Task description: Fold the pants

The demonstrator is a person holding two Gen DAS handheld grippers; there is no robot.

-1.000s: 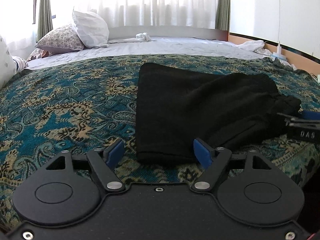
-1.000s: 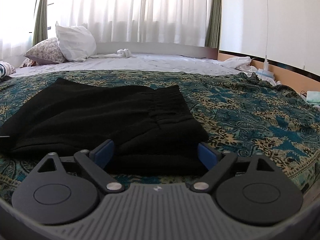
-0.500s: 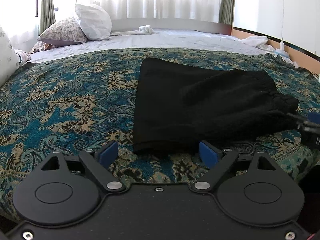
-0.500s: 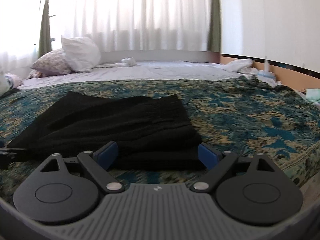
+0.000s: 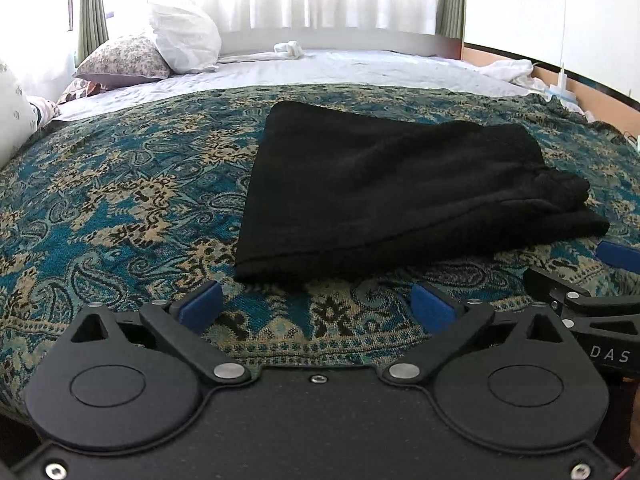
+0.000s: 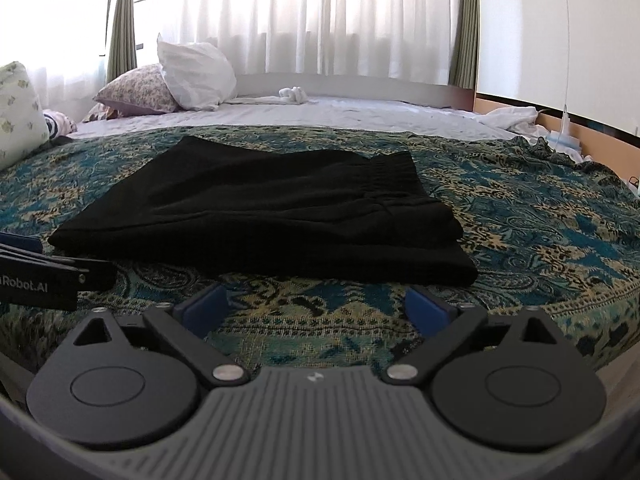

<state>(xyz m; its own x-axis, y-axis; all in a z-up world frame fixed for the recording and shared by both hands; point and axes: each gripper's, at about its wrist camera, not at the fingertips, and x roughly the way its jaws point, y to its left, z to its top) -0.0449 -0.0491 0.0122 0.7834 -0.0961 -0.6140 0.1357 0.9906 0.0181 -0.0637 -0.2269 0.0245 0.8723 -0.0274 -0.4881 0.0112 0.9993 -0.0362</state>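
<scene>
Black pants (image 5: 392, 188) lie folded into a flat stack on the teal paisley bedspread (image 5: 120, 200). In the right wrist view the pants (image 6: 264, 216) show their gathered waistband at the far right. My left gripper (image 5: 316, 306) hangs just short of the stack's near edge, its jaws still opening, with only bedspread between its blue pads. My right gripper (image 6: 316, 304) is likewise a little back from the pants, jaws opening, nothing between them. Each gripper shows at the other view's edge: the right gripper (image 5: 600, 276) and the left gripper (image 6: 40, 268).
White and floral pillows (image 6: 176, 80) rest at the bed's far left by the curtained window. A white sheet (image 5: 340, 68) covers the bed's far part, with a small knotted cloth (image 5: 288, 49) on it. Rumpled white fabric (image 6: 508, 118) lies along the right wall.
Both grippers have drawn back from the pants, whose near edge had lain between their pads. Both jaws stand wider now. The folded stack has stayed put.
</scene>
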